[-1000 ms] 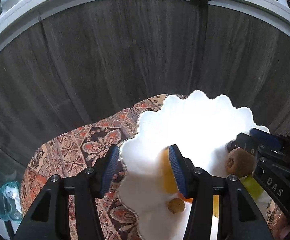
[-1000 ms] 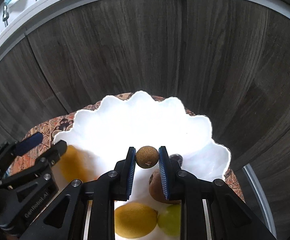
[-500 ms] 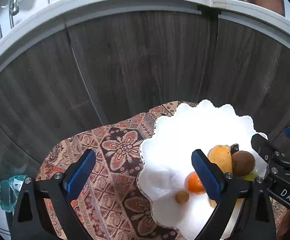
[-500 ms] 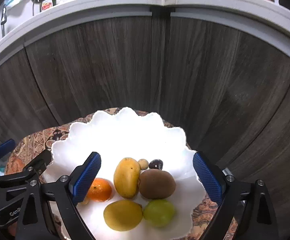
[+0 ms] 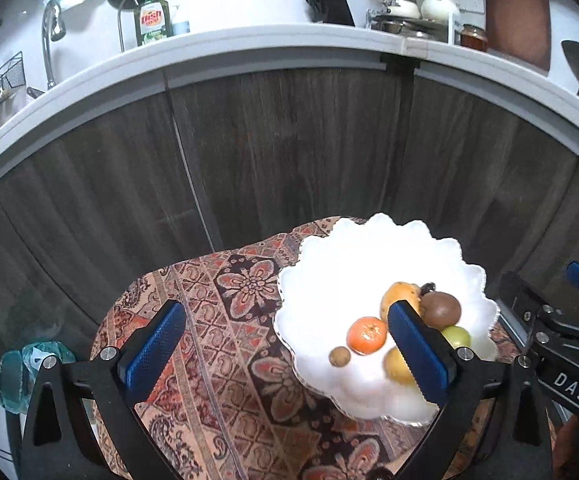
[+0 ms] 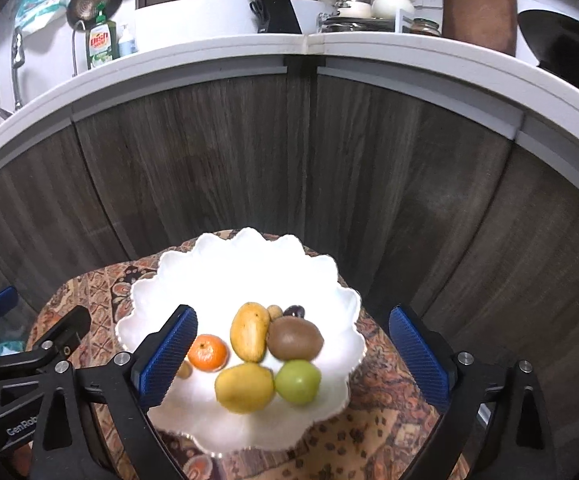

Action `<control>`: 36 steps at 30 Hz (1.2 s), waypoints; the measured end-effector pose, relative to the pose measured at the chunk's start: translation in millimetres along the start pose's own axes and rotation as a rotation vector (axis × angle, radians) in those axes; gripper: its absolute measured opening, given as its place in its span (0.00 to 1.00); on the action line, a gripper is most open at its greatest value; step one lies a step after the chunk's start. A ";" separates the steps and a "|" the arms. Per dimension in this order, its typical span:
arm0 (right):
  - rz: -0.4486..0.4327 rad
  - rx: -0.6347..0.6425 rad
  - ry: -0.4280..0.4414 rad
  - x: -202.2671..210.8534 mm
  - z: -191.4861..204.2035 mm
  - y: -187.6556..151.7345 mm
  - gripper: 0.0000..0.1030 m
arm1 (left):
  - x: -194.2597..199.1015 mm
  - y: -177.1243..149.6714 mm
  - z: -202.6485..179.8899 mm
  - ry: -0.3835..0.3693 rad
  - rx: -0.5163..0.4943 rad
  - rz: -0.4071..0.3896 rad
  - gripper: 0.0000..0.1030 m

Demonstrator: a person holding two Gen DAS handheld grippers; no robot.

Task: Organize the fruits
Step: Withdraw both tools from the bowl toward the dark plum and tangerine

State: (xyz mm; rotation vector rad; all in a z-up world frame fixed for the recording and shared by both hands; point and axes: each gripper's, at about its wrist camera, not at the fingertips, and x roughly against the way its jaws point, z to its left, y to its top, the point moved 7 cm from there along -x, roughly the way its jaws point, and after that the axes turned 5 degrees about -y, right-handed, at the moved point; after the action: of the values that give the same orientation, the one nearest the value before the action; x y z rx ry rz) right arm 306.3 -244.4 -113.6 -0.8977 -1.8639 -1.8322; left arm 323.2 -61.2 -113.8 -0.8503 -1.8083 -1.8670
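Left claw (image 5: 285, 354): jaws just spread wide, nothing btwn, clear of bowl.
Right claw (image 6: 293, 356): just released, empty too.
Fruits: grouped in white bowl (image 6: 249, 256) on table; looks done.

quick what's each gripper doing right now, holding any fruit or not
Left gripper: open, just opened wide, nothing between its fingers.
Right gripper: open, just opened wide, holding nothing.

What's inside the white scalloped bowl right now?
Orange, mango, kiwi, green fruit, lemon, three small fruits. Anything beneath them is hidden.
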 end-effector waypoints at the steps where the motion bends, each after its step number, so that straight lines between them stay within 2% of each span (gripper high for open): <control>1: -0.001 -0.002 -0.001 5.7 -2.2 -2.7 0.95 | 5.9 -1.5 -0.4 0.000 -0.001 -0.004 1.00; 12: -0.023 -0.017 -0.014 54.4 -23.4 -31.7 0.95 | 52.0 -31.2 -13.1 -0.033 -0.031 -0.009 1.00; 17: -0.010 -0.016 -0.020 64.6 -32.0 -52.3 0.95 | 60.5 -49.2 -20.9 -0.039 -0.053 -0.004 1.00; 30: 0.085 -0.030 -0.037 48.5 -46.5 -118.3 0.95 | 52.1 -102.8 -30.8 -0.043 -0.097 0.049 1.00; 36: 0.157 -0.006 -0.042 32.2 -43.5 -159.6 0.95 | 37.0 -134.3 -29.2 -0.035 -0.115 0.105 0.99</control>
State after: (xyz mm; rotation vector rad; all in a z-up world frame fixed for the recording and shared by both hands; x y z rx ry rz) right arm 169.2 -273.1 -207.2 -1.0601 -1.7591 -1.7388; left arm 202.7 -74.8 -188.2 -1.0045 -1.6557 -1.9147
